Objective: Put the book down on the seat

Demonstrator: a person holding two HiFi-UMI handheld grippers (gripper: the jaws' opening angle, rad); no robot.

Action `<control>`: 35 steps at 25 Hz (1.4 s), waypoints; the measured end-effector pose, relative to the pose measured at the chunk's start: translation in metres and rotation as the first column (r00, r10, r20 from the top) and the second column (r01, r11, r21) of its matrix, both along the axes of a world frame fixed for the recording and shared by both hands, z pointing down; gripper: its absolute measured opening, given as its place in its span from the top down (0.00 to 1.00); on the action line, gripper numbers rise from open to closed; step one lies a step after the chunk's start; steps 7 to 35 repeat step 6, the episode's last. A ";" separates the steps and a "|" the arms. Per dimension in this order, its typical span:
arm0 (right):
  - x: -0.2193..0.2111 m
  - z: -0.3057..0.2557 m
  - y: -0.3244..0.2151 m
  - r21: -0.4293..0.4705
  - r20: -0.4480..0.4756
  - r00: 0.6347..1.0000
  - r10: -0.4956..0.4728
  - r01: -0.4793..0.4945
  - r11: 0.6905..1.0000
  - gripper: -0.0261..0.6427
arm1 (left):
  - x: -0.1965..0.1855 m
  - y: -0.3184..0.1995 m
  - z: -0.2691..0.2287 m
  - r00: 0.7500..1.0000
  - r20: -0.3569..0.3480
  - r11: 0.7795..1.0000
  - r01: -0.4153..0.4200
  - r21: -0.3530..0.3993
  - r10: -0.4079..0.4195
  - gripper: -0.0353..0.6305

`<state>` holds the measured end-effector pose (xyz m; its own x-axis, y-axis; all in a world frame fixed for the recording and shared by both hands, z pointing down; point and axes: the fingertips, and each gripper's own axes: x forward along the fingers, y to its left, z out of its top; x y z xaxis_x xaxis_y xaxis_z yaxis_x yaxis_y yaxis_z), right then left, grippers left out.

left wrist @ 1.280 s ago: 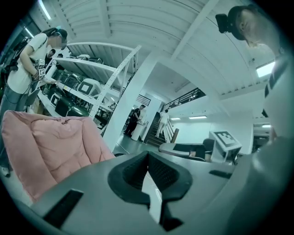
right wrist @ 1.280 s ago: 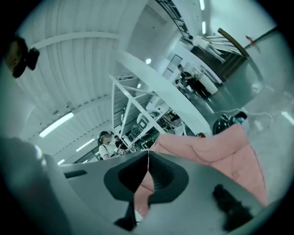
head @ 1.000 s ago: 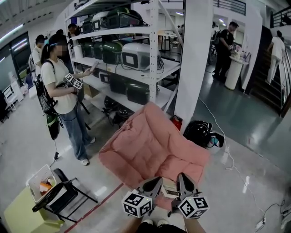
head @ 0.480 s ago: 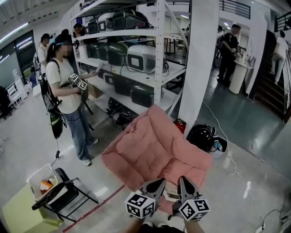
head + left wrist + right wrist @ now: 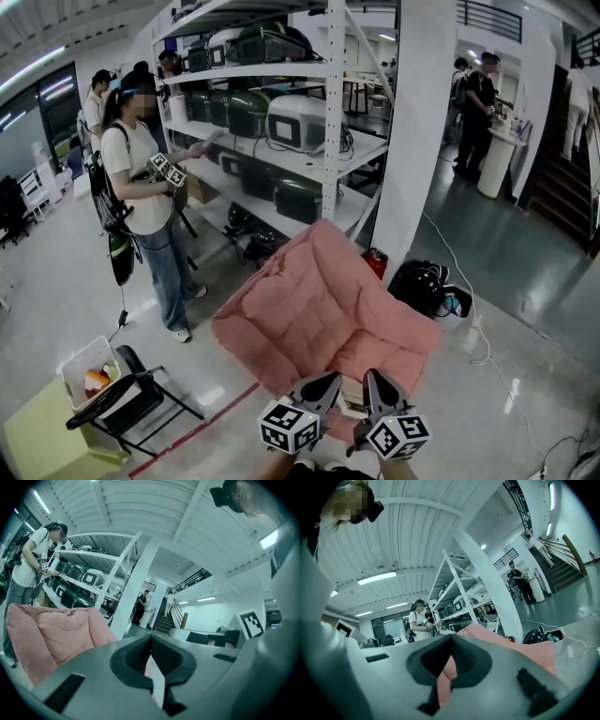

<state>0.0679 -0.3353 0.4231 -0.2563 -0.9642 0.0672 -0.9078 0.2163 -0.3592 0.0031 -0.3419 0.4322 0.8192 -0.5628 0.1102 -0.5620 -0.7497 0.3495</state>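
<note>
The pink padded seat (image 5: 319, 300) stands on the floor ahead, and the book (image 5: 351, 396) is over its near edge. The left gripper (image 5: 328, 381) is clamped on the book's edge. The right gripper (image 5: 375, 379), just beside the book, has its jaws closed together.

Straight ahead of me the pink seat (image 5: 323, 309) fills the way, its back raised toward the white pillar (image 5: 422, 131) and shelving rack (image 5: 328, 122). A black bag (image 5: 417, 281) lies just right of it, 1 folding stool (image 5: 131, 401) sits low left with a person (image 5: 141, 187) beyond, and I have bare floor (image 5: 553, 356) open at right
</note>
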 end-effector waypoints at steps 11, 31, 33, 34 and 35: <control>-0.002 -0.002 -0.003 -0.002 -0.003 1.000 -0.018 0.018 1.000 0.94 | 0.000 -0.002 -0.004 1.000 -0.001 1.000 0.004 0.008 -0.004 0.93; -0.002 -0.002 -0.003 -0.002 -0.003 1.000 -0.018 0.018 1.000 0.94 | 0.000 -0.002 -0.004 1.000 -0.001 1.000 0.004 0.008 -0.004 0.93; -0.002 -0.002 -0.003 -0.002 -0.003 1.000 -0.018 0.018 1.000 0.94 | 0.000 -0.002 -0.004 1.000 -0.001 1.000 0.004 0.008 -0.004 0.93; -0.002 -0.002 -0.003 -0.002 -0.003 1.000 -0.018 0.018 1.000 0.94 | 0.000 -0.002 -0.004 1.000 -0.001 1.000 0.004 0.008 -0.004 0.93; -0.002 -0.002 -0.003 -0.002 -0.003 1.000 -0.018 0.018 1.000 0.94 | 0.000 -0.002 -0.004 1.000 -0.001 1.000 0.004 0.008 -0.004 0.93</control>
